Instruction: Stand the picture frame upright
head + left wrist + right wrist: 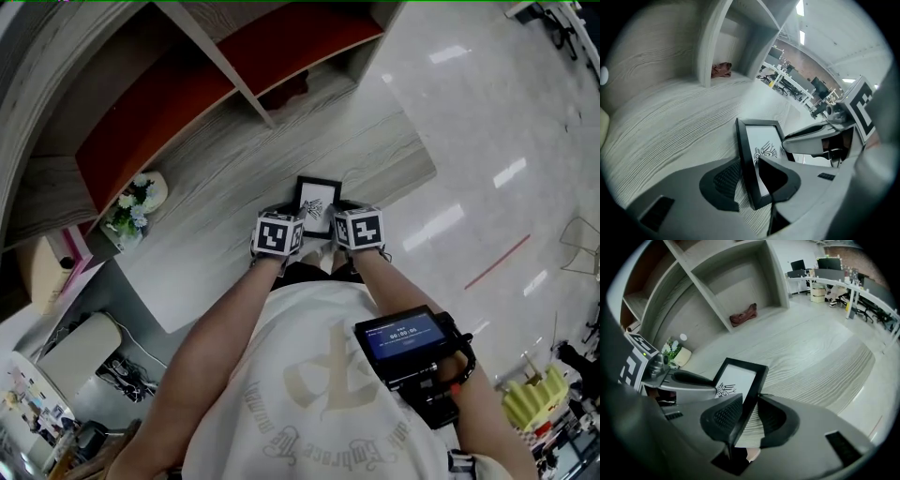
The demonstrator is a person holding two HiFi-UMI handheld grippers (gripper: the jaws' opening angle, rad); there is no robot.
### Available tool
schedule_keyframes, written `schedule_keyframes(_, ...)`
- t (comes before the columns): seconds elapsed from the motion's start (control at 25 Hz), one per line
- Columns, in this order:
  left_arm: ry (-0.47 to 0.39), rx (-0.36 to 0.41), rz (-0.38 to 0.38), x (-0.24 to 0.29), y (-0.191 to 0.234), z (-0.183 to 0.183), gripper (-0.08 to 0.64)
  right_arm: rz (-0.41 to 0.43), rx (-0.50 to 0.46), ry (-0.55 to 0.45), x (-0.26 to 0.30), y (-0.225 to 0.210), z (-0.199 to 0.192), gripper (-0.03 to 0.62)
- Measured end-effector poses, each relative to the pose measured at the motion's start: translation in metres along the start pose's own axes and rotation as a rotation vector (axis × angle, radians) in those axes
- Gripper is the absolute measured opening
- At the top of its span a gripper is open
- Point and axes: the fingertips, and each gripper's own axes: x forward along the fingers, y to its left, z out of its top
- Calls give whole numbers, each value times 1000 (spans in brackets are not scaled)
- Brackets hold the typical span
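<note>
A black-framed picture with a white print (317,204) sits on the pale wood-grain counter (234,178), right in front of the person and between the two tools. The left tongs (750,178) stand apart, straddling the frame's left edge. The right tongs (749,420) straddle its right edge, one pad against the front and a gap showing behind, so they are not clamped. A small pot of flowers (131,208) stands well off to the left.

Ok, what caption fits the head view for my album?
Left gripper and right gripper straddle a small black-framed picture on a pale wood-grain desk.
</note>
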Motion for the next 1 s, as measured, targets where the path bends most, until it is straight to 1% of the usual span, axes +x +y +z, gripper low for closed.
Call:
schedule_keyframes(0.08, 4, -10, -8, -1, -2, 1, 126, 7, 16, 0, -2, -2, 0, 106)
schedule_keyframes(0.2, 1, -46, -15, -2, -3, 1, 114, 18, 53, -6, -4, -4, 1, 99)
schedule_keyframes(0.44, -5, -121, -40, -3, -8, -6, 96, 34, 78, -12, -7, -6, -2, 91)
schedule_keyframes(0.72, -22, -151, -44, -6, -7, -13, 94, 56, 89, -36, -7, -2, -3, 87)
schedule_keyframes(1.0, -39, -146, -26, -13, -2, -15, 92, 80, 96, -37, -7, 8, -3, 87)
